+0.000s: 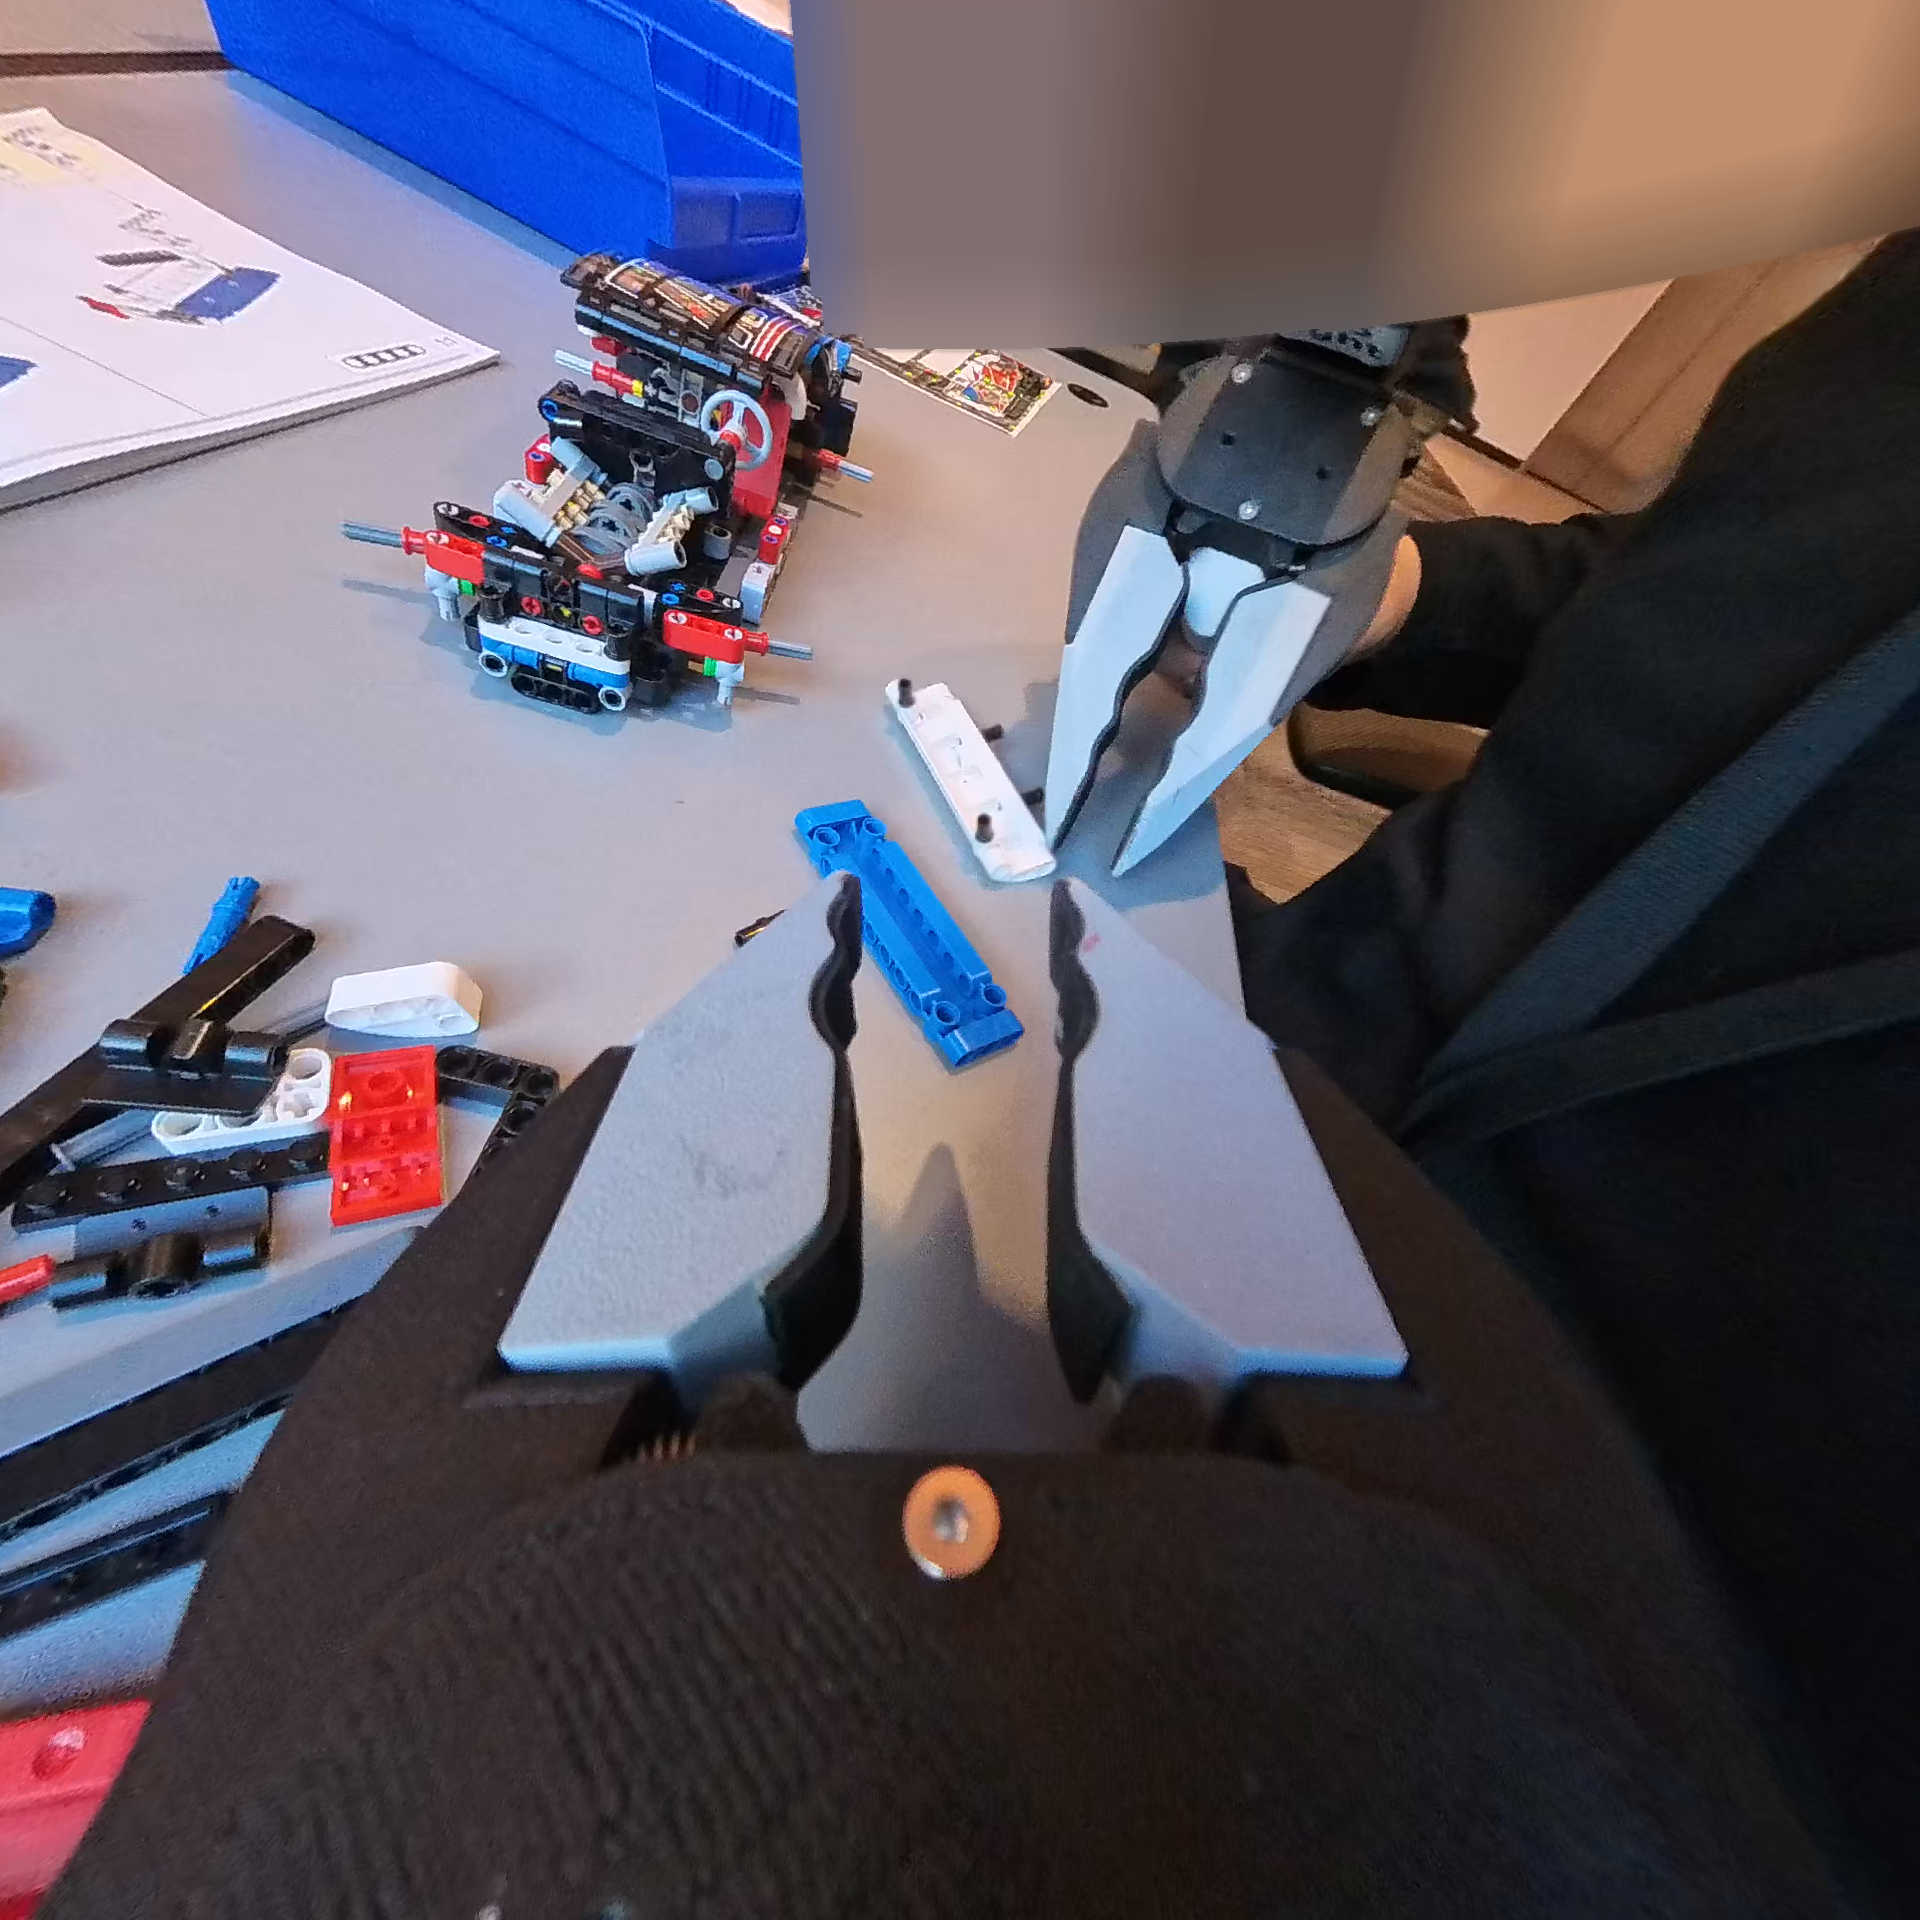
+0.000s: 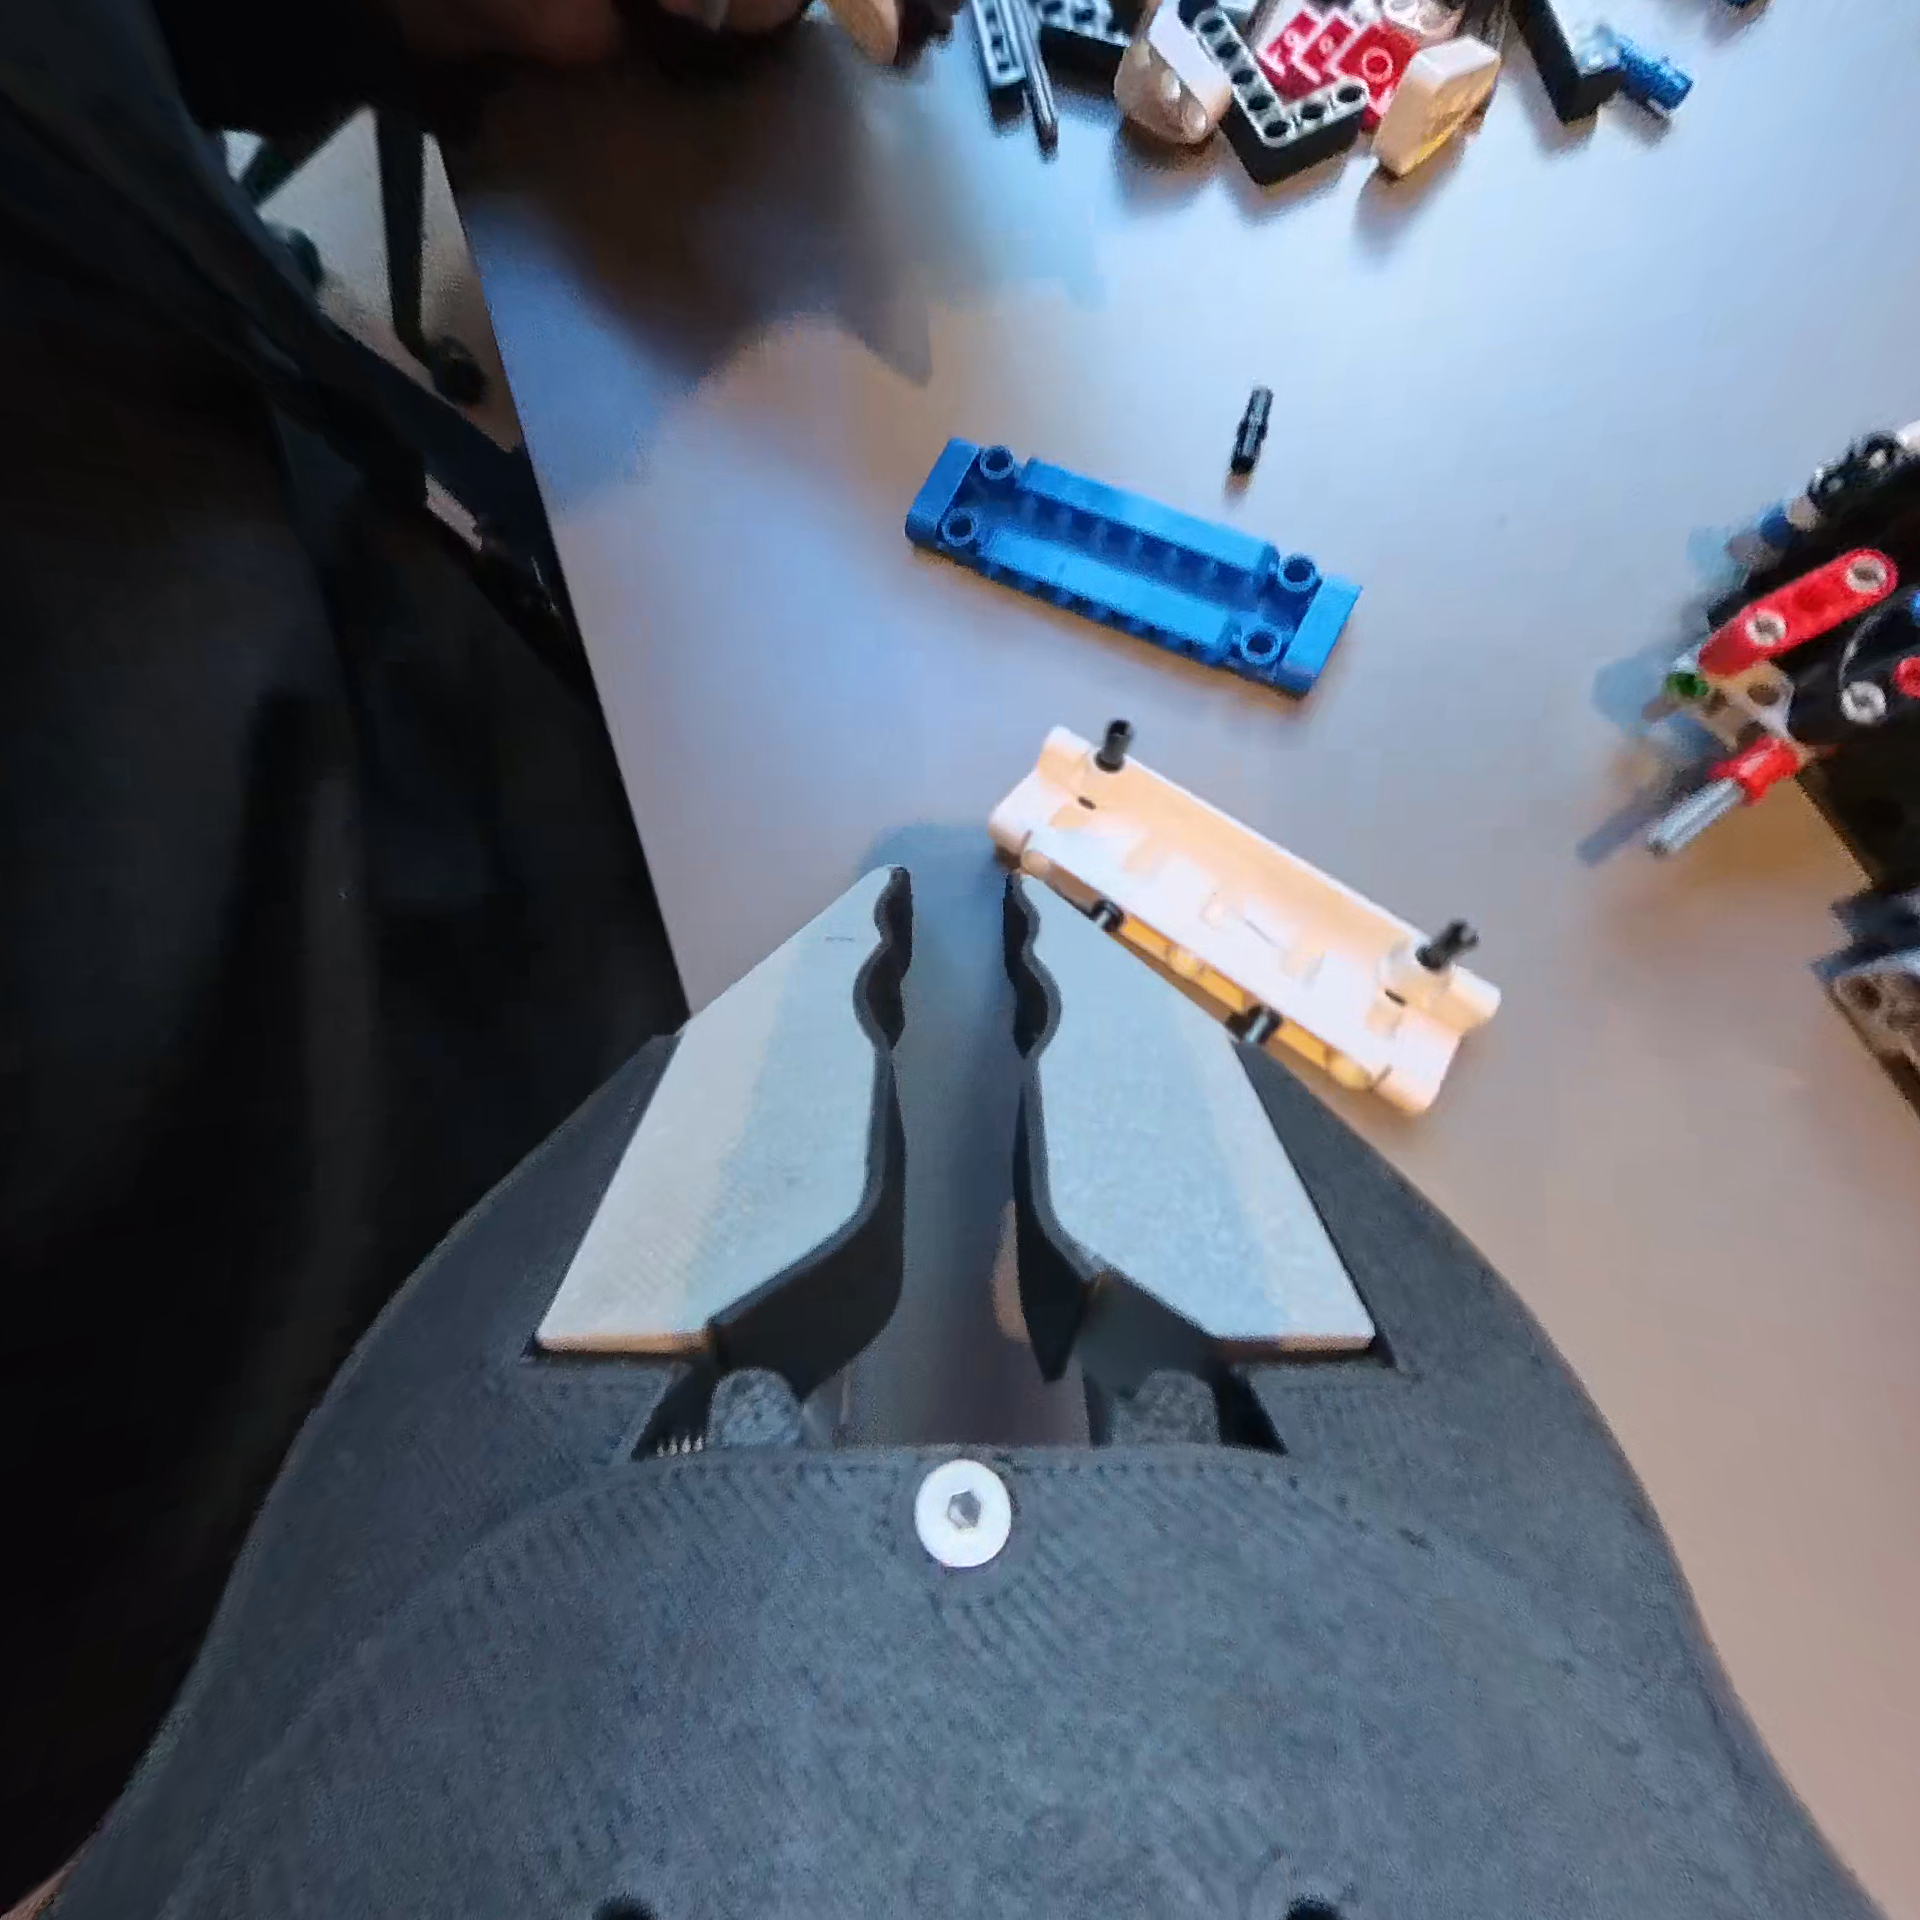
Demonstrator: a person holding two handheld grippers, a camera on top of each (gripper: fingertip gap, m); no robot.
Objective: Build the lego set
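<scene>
Blue panel [image 1: 909,932] lies flat, long axis diagonal, beside my white panel [image 1: 968,777]; loose bricks [image 1: 260,1101] left; both my grippers [image 1: 954,899] [image 2: 956,883] gape, empty.

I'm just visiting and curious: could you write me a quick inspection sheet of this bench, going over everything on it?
Surface: grey table.
Job's things: half-built car; blue panel; white panel with black pins; booklet.
Clutter: loose pieces; sticker sheet; lone black pin.
Grippers: left gripper and right gripper open, empty.
Cables: nothing seen.
Surroundings: blue bin; person in dark clothing.
</scene>
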